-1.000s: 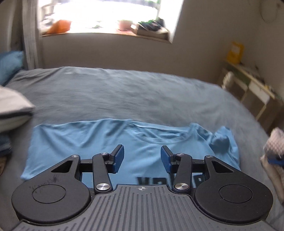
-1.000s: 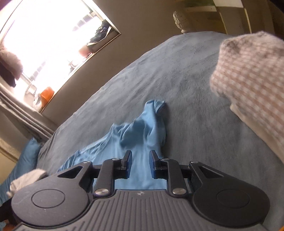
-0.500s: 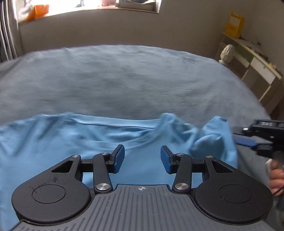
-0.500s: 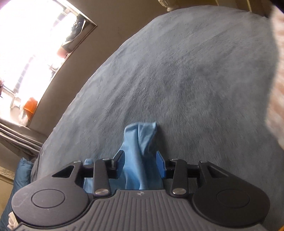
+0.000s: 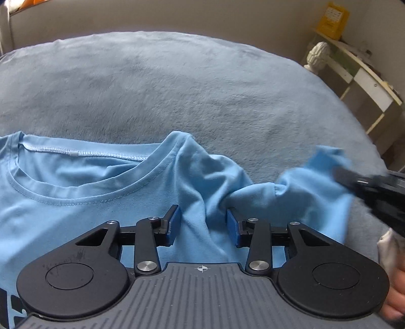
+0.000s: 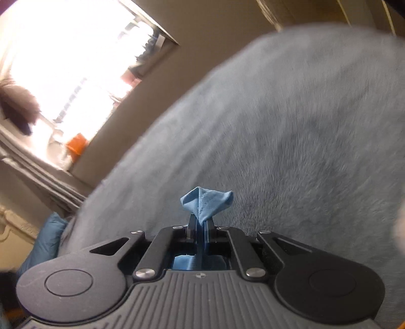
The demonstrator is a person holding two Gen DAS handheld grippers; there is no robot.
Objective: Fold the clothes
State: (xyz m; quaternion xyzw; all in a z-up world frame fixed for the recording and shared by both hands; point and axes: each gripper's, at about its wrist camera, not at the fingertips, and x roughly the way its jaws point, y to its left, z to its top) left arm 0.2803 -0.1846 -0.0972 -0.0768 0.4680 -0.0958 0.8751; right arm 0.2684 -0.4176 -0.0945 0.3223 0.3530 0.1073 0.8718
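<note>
Left wrist view: a light blue T-shirt [image 5: 106, 192] lies front-up on a grey-blue plush bedspread [image 5: 202, 96], filling the lower left and centre of the frame. Its round neckline [image 5: 76, 194] sits at centre left, with dark printed lettering just visible at the lower left edge. The left gripper [image 5: 202, 225] hovers over the rumpled shoulder area; its 2 blue-padded fingers [image 5: 173, 225] stand wide apart with a ridge of cloth rising between them, and whether the pads touch that cloth cannot be told. At centre right the sleeve [image 5: 311, 187] is bunched and lifted, and the motion-blurred right gripper [image 5: 364, 182] crosses in front of its outer edge. Part of a hand shows at the lower right corner, blurred. In the upper right stand a shelf unit [image 5: 359, 76], a small white bust [image 5: 316, 55] and a yellow box [image 5: 331, 20].

Right wrist view: the right gripper [image 6: 200, 225] has its fingers closed tight on a pinch of the blue T-shirt sleeve [image 6: 206, 203], which fans out in a small tuft above the fingertips at lower centre; more blue cloth shows beneath the gripper body. The bedspread [image 6: 291, 151] fills the right half, blurred. A bright window [image 6: 76, 58] occupies the upper left, with an orange object [image 6: 77, 146] on its sill and a blue pillow [image 6: 48, 243] at the lower left.
</note>
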